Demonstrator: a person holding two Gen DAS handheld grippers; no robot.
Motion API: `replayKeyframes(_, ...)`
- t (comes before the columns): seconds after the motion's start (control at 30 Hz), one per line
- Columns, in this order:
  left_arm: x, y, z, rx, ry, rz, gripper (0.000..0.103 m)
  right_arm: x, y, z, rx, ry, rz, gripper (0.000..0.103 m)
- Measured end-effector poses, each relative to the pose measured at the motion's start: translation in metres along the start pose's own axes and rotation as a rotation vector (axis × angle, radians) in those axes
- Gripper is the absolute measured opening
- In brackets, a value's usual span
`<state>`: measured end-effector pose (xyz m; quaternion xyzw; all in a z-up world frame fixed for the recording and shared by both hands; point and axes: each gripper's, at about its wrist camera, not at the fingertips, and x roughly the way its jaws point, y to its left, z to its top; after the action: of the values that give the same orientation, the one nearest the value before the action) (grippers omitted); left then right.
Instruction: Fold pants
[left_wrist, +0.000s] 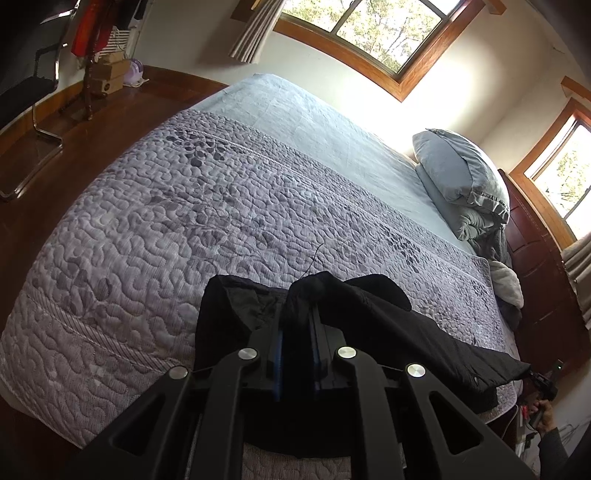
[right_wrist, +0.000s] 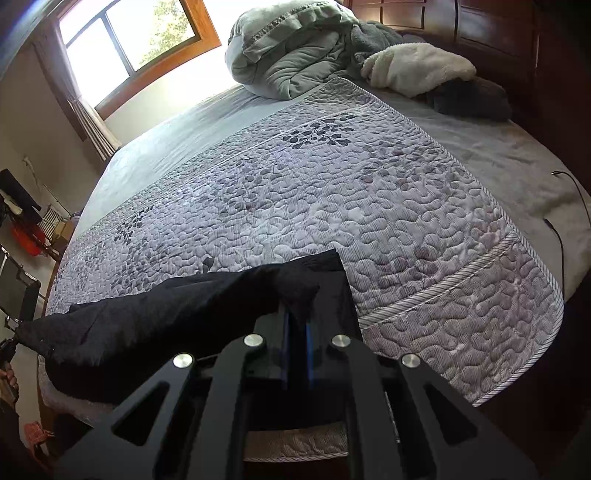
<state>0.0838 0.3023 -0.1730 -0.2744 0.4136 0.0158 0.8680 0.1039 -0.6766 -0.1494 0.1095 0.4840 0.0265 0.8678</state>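
Observation:
Black pants (left_wrist: 388, 325) lie along the near edge of a quilted grey-lilac bedspread (left_wrist: 184, 229). My left gripper (left_wrist: 299, 295) is shut on one end of the pants, the cloth bunched over its fingertips. My right gripper (right_wrist: 297, 299) is shut on the other end of the pants (right_wrist: 166, 317). The cloth hangs stretched between the two, lifted a little off the bedspread (right_wrist: 332, 192). The right gripper also shows far right in the left wrist view (left_wrist: 543, 380), at the pants' end.
Pillows and bunched blankets (left_wrist: 465, 177) are piled at the headboard (left_wrist: 535, 266). A white fleece (right_wrist: 417, 66) and a dark blanket (right_wrist: 472, 96) lie there too. A cable (right_wrist: 565, 229) lies on the grey sheet. A chair (left_wrist: 33, 110) stands on the wood floor.

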Motion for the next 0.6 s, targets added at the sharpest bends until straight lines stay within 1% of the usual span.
replayKeyframes(0.3,0.002,0.009,-0.029,0.033,0.032,0.041,0.014,0.004,-0.004,-0.030,0.004,0.009,-0.028,0.009)
replayKeyframes(0.6,0.013,0.023,-0.065,0.074,0.106,0.111,0.017,0.015,-0.010,-0.057,0.007,0.039,-0.053,0.010)
